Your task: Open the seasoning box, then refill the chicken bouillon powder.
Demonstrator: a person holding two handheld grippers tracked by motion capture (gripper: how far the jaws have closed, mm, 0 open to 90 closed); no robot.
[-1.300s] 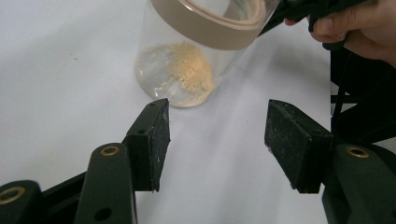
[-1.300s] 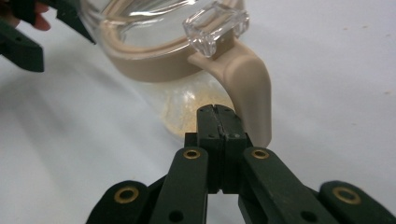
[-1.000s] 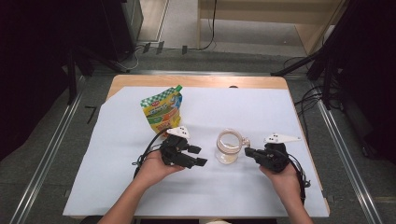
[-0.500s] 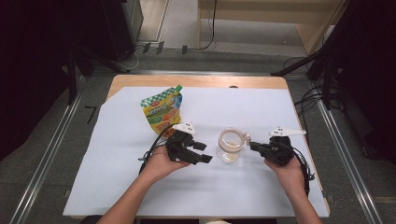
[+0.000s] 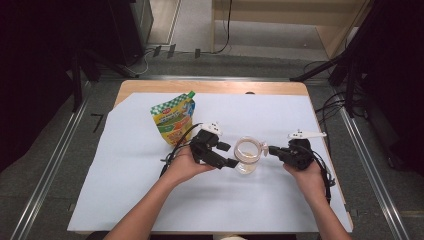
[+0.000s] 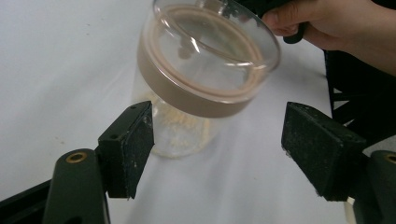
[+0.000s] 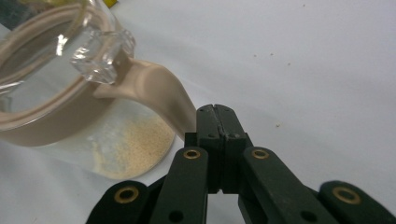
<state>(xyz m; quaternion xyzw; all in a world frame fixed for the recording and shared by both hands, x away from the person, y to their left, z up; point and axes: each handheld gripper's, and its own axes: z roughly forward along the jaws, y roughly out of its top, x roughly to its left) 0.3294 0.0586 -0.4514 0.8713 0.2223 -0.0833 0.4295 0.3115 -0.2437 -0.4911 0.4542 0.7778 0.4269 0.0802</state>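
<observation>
The left hand-held gripper [image 5: 231, 155] has drawn back from the jar [image 5: 248, 154], jaws just opening, nothing between them. The right hand-held gripper [image 5: 270, 150] is clenched beside the jar's handle [image 7: 159, 91]; a pouch [image 5: 173, 116] lies behind on the counter [image 5: 300, 200].

Each hand carries a black gripper. The left gripper [image 5: 231, 154] has a bulky black body with a small white part on top and a black cable that makes a loop on its left side. The right gripper [image 5: 270, 150] is also black, with a flat white plate on top and black cables that hang on its right side. The forearms are bare, no sleeve is visible. In the gripper views the jaws are matte black, with rough square pads [image 6: 140, 140] and brass-coloured rivets [image 7: 192, 153] at the joints of the links.
</observation>
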